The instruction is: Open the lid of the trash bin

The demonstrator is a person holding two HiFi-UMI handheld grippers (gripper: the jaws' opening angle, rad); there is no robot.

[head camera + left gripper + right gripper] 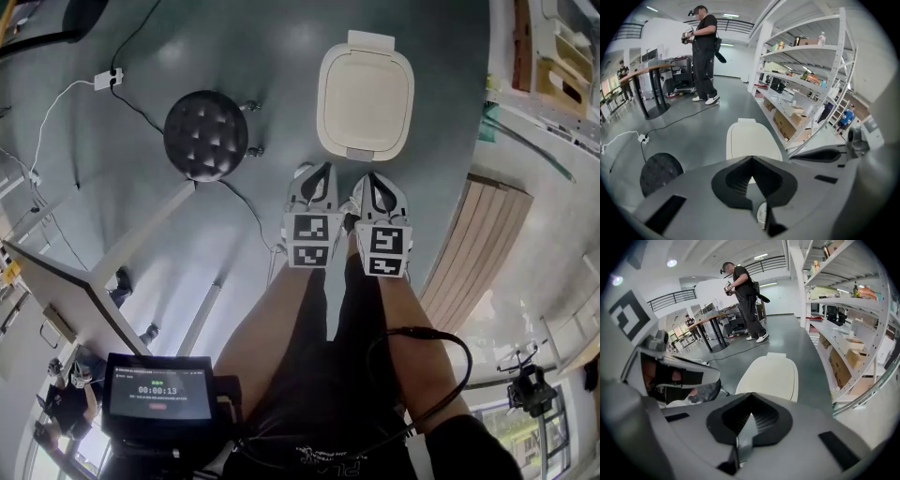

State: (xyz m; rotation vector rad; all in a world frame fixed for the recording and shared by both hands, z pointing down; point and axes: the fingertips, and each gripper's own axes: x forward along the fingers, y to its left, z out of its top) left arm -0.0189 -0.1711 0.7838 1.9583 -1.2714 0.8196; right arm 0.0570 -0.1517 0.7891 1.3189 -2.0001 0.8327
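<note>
Head view: bin (366, 94) on floor just ahead of fingertips, lid down. Left gripper (317, 171) and right gripper (377, 178) side by side, short of front lip. Risk: lid smooth cream plastic with rounded corners, so tips may slip off lip; light bin may skid on glossy floor.

Left gripper view: fingers (736, 183) closed, empty, with ribbed black pads. Bin beyond tips; padded black stool (658, 173) left of them.

Right gripper view: fingers closed, nothing between. Closed tips likely need to wedge under lip, else no purchase.

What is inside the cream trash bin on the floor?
Only the shut cream lid can be seen. It covers the whole opening, so whatever is inside is hidden.
</note>
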